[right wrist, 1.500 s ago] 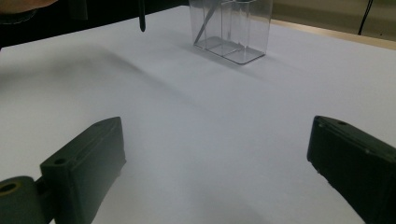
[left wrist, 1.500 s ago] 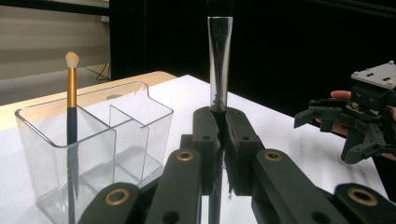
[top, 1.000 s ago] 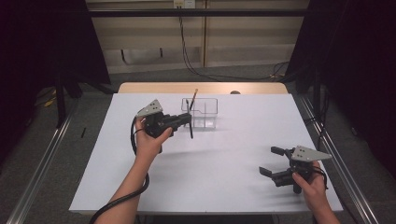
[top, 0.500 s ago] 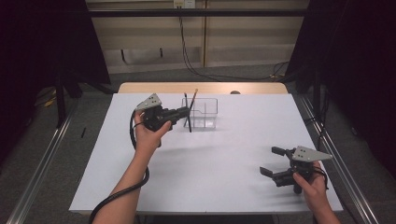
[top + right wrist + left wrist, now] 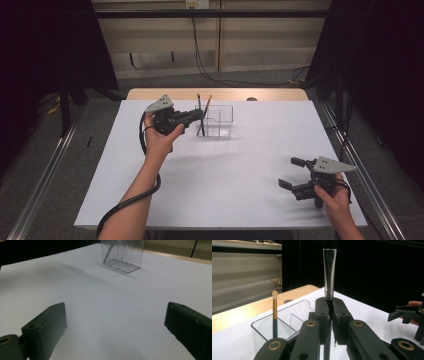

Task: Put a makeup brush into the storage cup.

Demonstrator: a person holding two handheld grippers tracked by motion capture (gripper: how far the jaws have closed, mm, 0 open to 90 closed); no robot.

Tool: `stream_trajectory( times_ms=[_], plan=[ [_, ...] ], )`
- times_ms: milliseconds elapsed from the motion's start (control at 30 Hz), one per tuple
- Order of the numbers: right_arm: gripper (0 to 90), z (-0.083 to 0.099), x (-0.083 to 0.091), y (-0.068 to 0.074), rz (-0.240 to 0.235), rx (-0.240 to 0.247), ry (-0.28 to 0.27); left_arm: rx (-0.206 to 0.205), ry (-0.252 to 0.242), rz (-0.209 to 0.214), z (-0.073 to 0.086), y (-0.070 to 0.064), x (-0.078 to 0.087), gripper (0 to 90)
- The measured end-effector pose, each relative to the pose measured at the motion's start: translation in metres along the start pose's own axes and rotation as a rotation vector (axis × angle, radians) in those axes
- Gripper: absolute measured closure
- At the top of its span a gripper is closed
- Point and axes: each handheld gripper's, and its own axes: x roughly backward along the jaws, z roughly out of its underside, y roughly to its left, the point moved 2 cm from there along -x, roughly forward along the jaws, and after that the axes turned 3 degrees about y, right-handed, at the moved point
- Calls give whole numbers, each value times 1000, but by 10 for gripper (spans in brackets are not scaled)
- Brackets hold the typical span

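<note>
Left gripper view: my left tool (image 5: 329,315) is clamped on a black-handled brush (image 5: 329,272), held upright just beside the clear organizer (image 5: 287,317) at the far side of the white counter (image 5: 225,185). A gold-handled brush (image 5: 274,312) stands inside the organizer. My right tool (image 5: 296,173) rests near the counter's right corner, jaws wide apart, gripping nothing.

We worked in what looked like a lab recording bay: black curtains (image 5: 45,45) flanked a white-covered desk (image 5: 225,200), metal rails (image 5: 40,200) ran along the floor, and cables (image 5: 210,65) hung down the back wall.
</note>
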Motion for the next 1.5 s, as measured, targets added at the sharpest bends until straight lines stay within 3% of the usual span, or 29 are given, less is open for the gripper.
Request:
stream_trajectory(
  times_ms=[1500],
  plan=[
    [35, 1, 1, -2, 1, 8, -9, -10, -40, -64, -35, 16, -1, 839]
  ],
)
